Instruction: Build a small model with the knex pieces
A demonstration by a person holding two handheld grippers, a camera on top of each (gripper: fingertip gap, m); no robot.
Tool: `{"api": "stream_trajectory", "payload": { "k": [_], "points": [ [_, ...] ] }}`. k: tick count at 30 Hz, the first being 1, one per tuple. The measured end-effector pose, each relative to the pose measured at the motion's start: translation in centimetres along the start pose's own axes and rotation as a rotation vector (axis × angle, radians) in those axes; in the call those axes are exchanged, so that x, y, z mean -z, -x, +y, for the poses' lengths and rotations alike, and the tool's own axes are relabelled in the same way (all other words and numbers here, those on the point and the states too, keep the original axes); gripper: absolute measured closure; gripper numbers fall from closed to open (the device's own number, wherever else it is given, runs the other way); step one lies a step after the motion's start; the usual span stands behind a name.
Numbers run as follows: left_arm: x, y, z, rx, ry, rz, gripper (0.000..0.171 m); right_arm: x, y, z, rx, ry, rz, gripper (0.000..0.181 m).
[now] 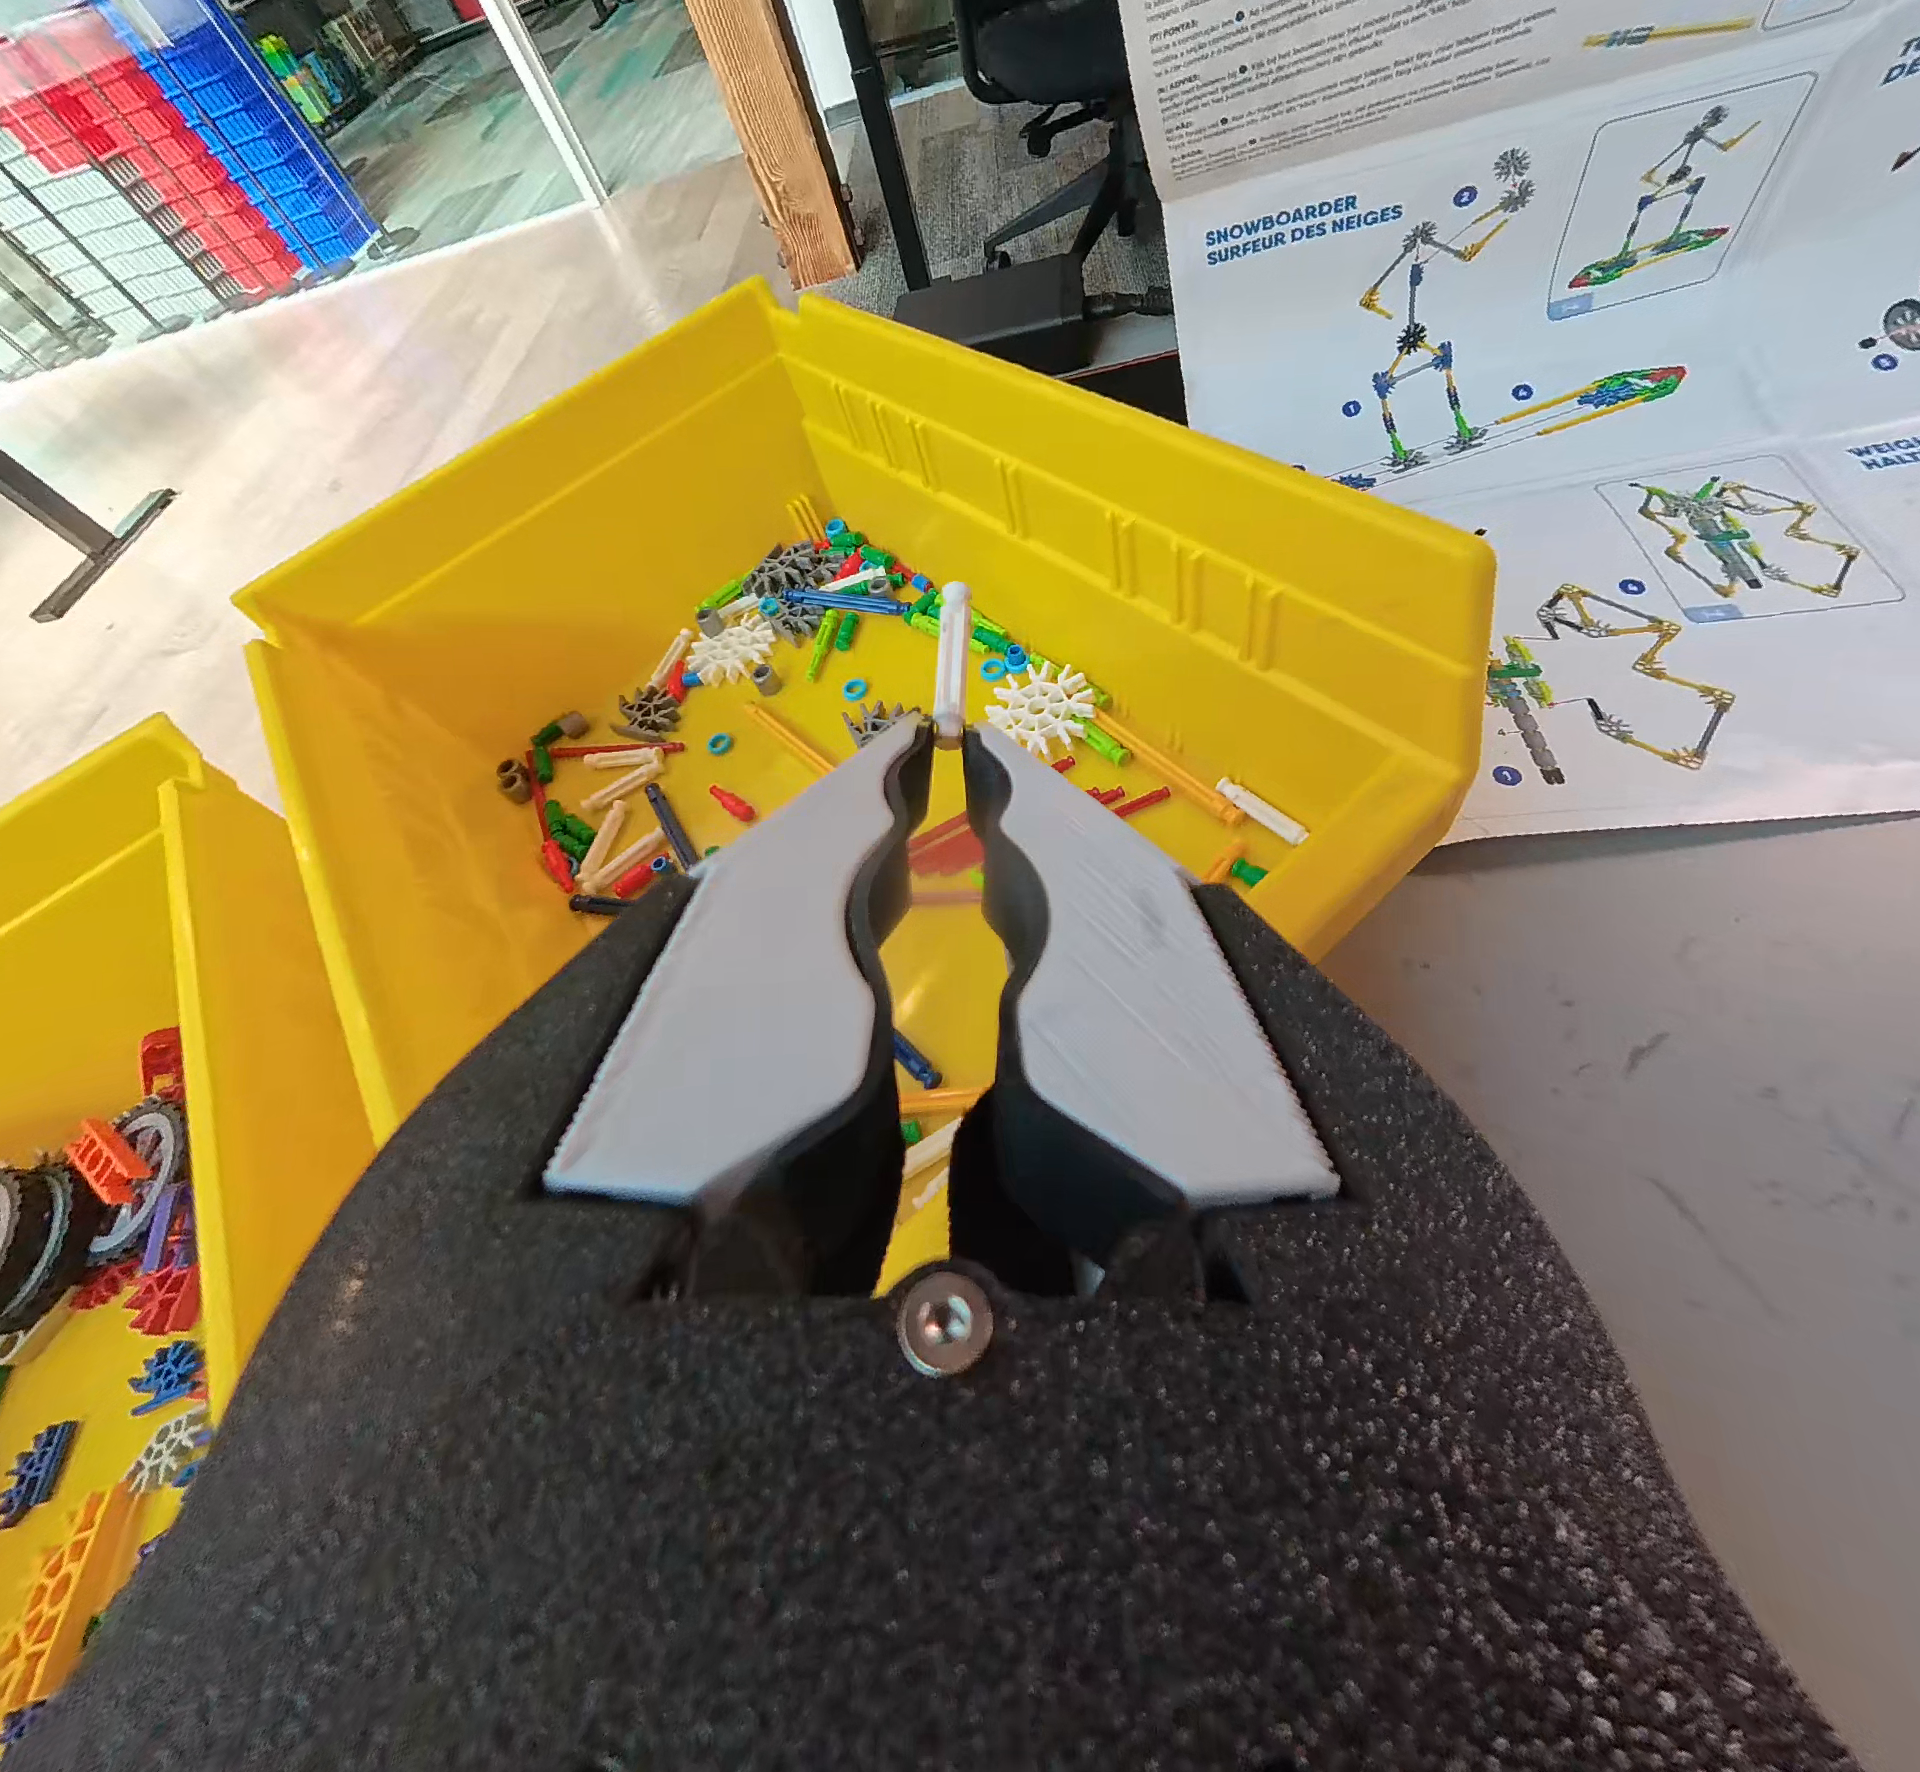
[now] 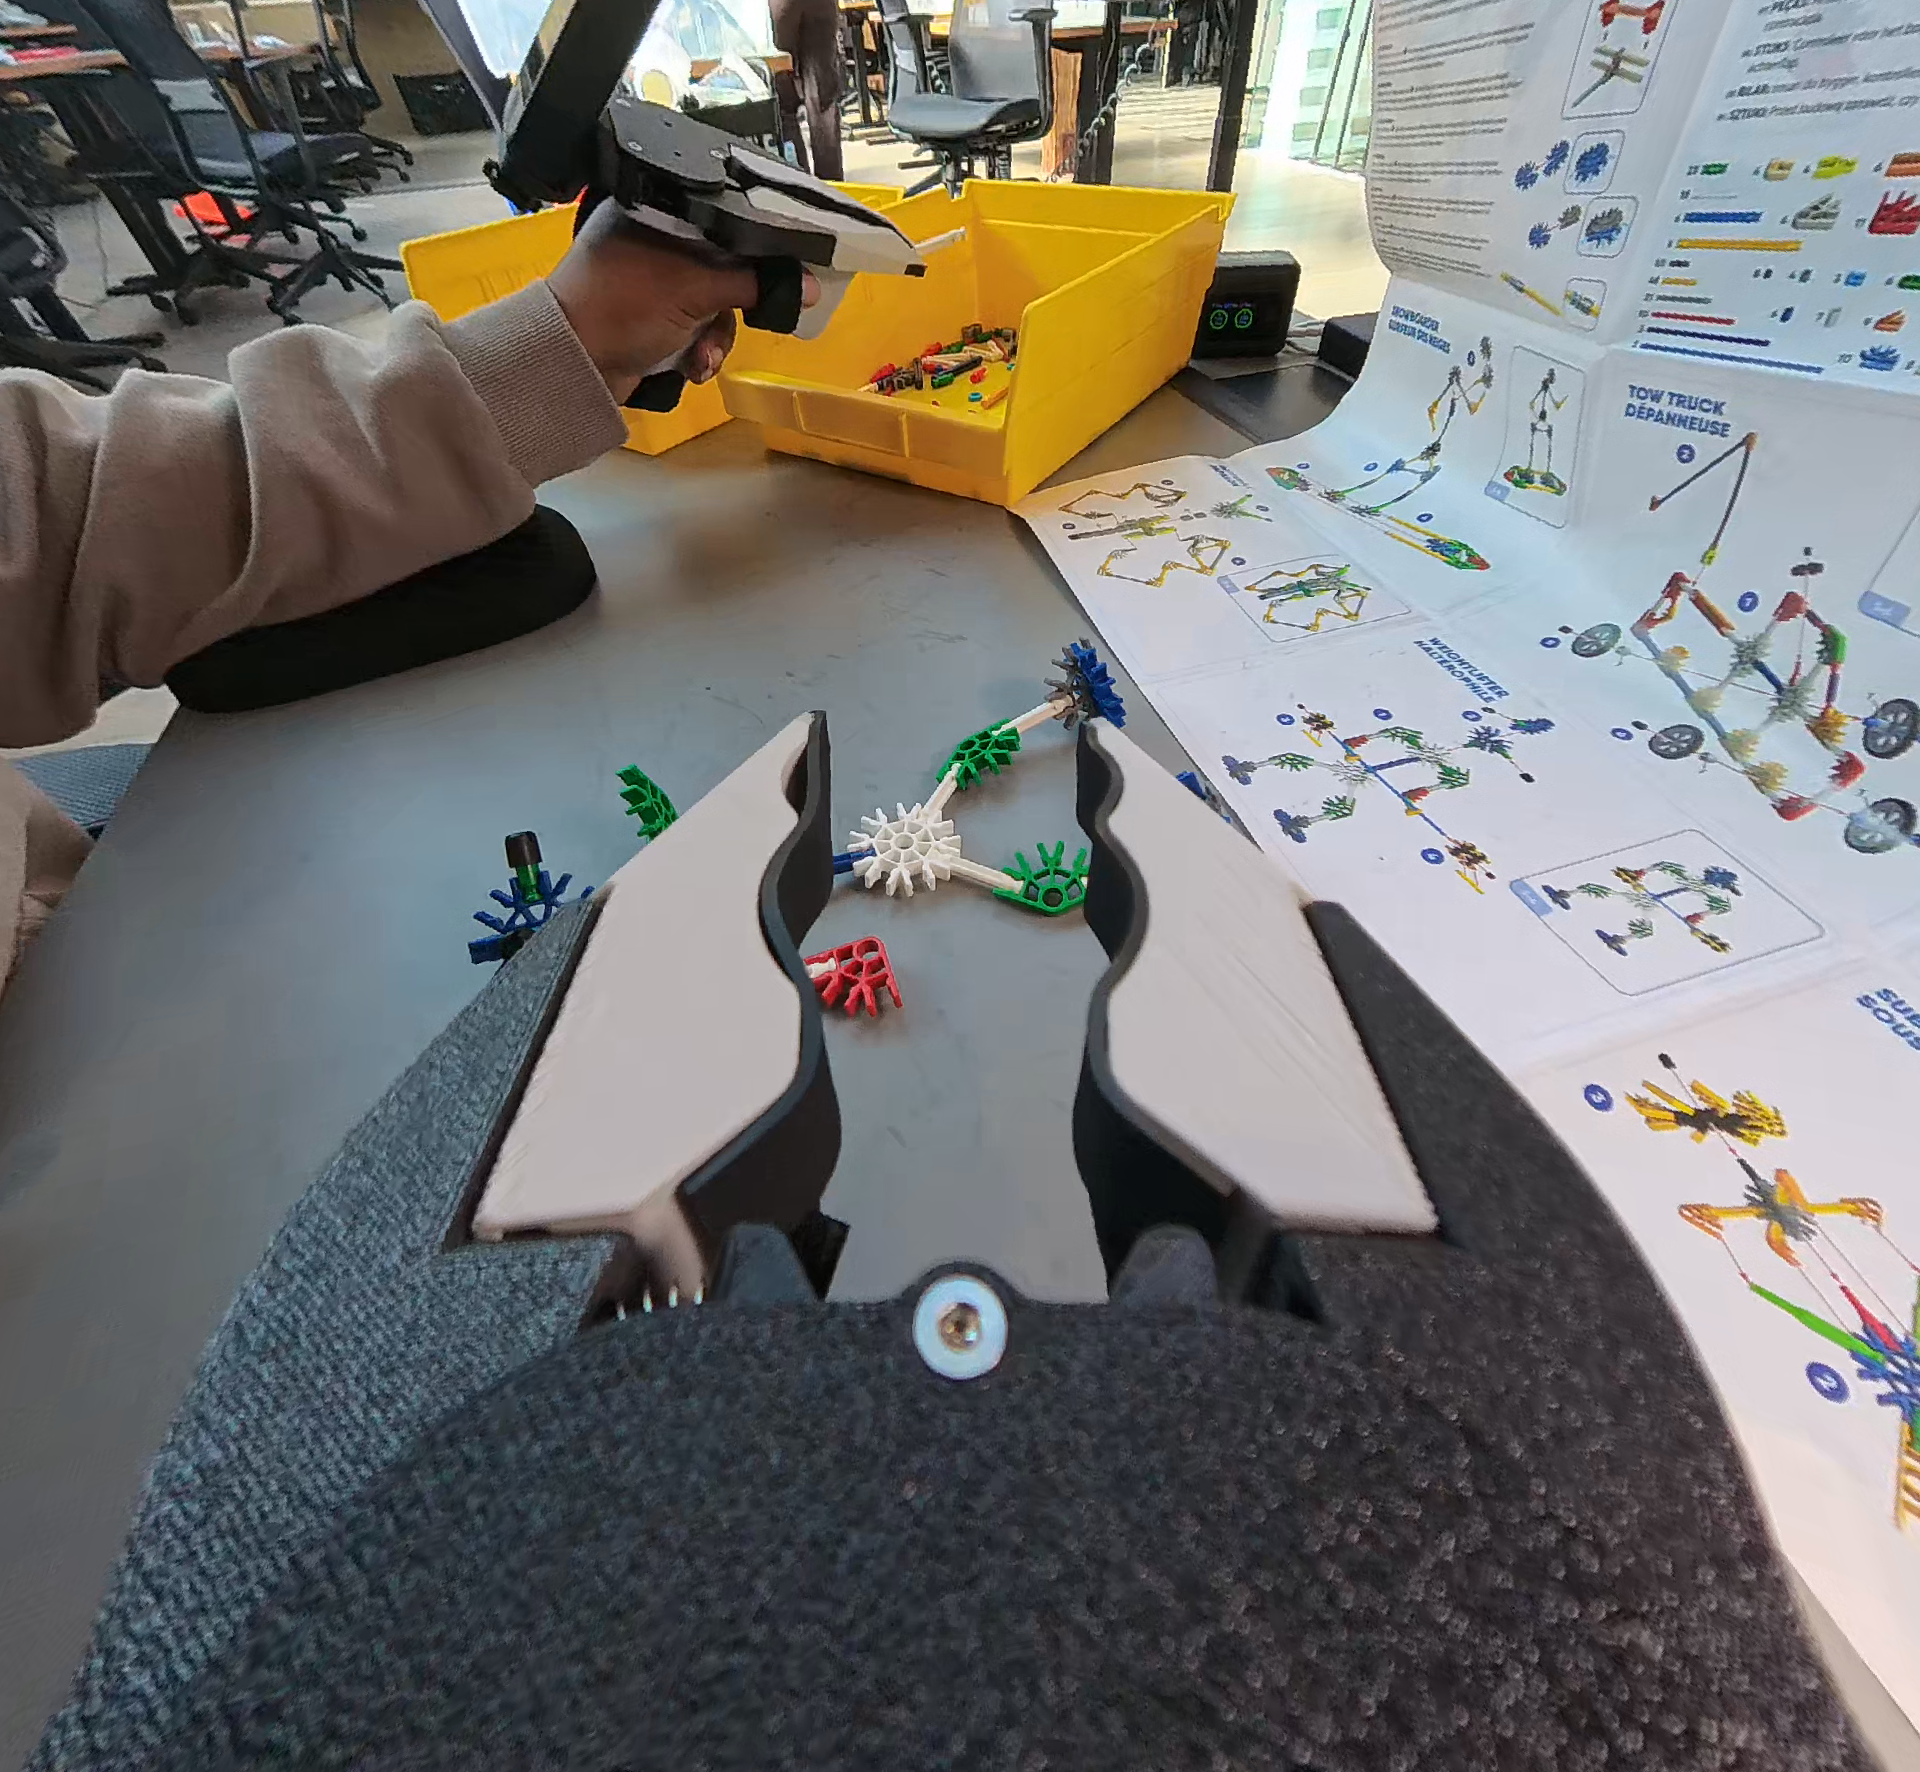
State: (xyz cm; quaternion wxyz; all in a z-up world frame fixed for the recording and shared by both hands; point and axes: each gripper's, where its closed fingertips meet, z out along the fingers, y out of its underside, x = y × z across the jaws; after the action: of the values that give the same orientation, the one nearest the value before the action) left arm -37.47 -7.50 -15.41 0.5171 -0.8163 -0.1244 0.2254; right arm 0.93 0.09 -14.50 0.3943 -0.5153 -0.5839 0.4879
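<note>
Fingers pinch white rod beside printed instruction sheet.

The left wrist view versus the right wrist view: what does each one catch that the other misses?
Only the left wrist view shows a second yellow bin holding wheels and orange pieces, and, close up, the left gripper with its jaws shut on a white rod.

Only the right wrist view shows the right gripper, jaws open, above a partly built model with a white snowflake connector, a loose red connector, and the person's sleeve.

Both show the yellow parts bin and the instruction sheet.
</note>
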Motion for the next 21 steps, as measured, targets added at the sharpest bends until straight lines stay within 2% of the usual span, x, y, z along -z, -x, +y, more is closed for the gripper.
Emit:
{"api": "stream_trajectory", "payload": {
  "k": [7,12,15,18,21],
  "points": [
    [-0.2,1.2,0.9,-0.008,0.039,-0.060,0.166,0.0,-0.2,0.0,-0.037,-0.019,-0.008,0.136],
    [0.0,0.0,0.2,-0.008,-0.008,0.007,0.151,-0.3,0.2,0.3,-0.032,-0.009,-0.027,0.136],
    [1.2,-4.1,-2.2,-0.037,-0.132,0.191,0.149,-0.5,0.6,0.9,0.008,0.025,-0.033,0.136],
    [3.6,-12.0,-3.3,-0.058,-0.198,0.566,0.149,-0.9,1.0,1.9,0.047,0.075,-0.045,0.139],
    [7.8,-20.7,-1.8,-0.085,-0.138,1.016,0.149,-1.3,1.7,3.3,0.077,0.145,-0.081,0.142]
  ]
}}
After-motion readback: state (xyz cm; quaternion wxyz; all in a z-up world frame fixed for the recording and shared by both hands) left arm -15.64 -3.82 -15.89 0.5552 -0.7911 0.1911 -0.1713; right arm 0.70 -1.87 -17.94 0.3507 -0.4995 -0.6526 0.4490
